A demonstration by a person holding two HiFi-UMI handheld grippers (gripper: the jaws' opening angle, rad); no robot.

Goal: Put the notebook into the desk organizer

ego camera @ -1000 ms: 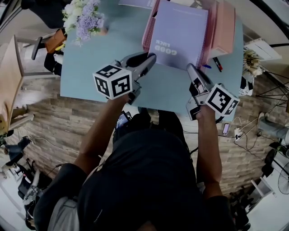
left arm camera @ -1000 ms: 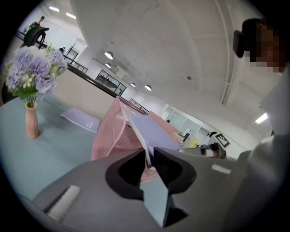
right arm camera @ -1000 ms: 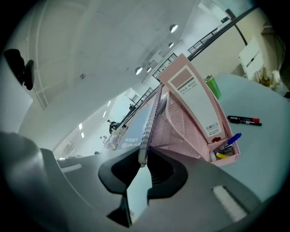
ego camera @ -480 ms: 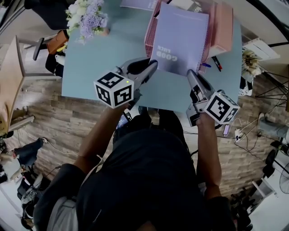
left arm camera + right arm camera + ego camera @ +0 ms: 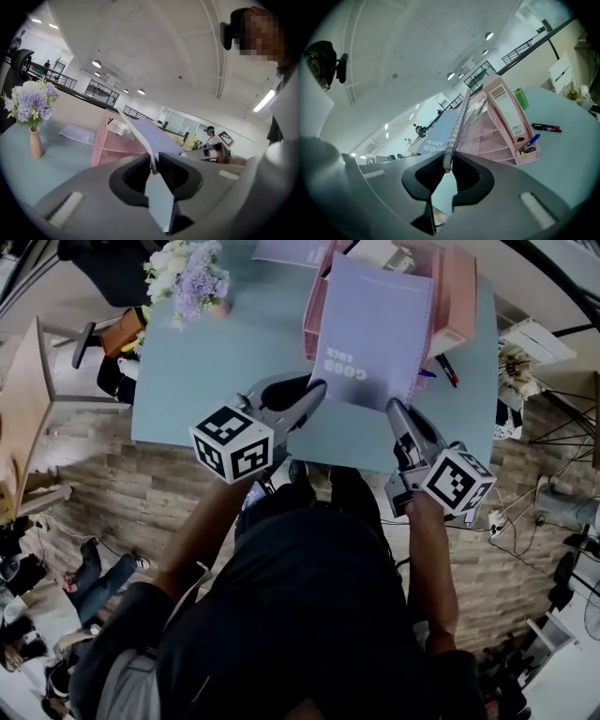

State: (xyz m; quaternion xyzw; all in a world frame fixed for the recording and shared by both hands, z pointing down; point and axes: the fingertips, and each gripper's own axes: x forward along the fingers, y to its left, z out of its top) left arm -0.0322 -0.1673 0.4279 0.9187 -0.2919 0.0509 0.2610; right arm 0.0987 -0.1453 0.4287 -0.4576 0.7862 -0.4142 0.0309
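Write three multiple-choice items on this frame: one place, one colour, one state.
1. Where on the table is the vase?
A far left; B far right; C near edge, centre.
2. What colour is the organizer?
A white; B pink; C black.
3. How is the notebook?
A flat on the table; B shut away in a drawer; C gripped at both near corners.

Key:
1 A: the head view shows it at the table's far-left corner.
2 B: its mesh is pink in every view.
3 C: the left hand-held gripper and right hand-held gripper are each shut on a near corner.
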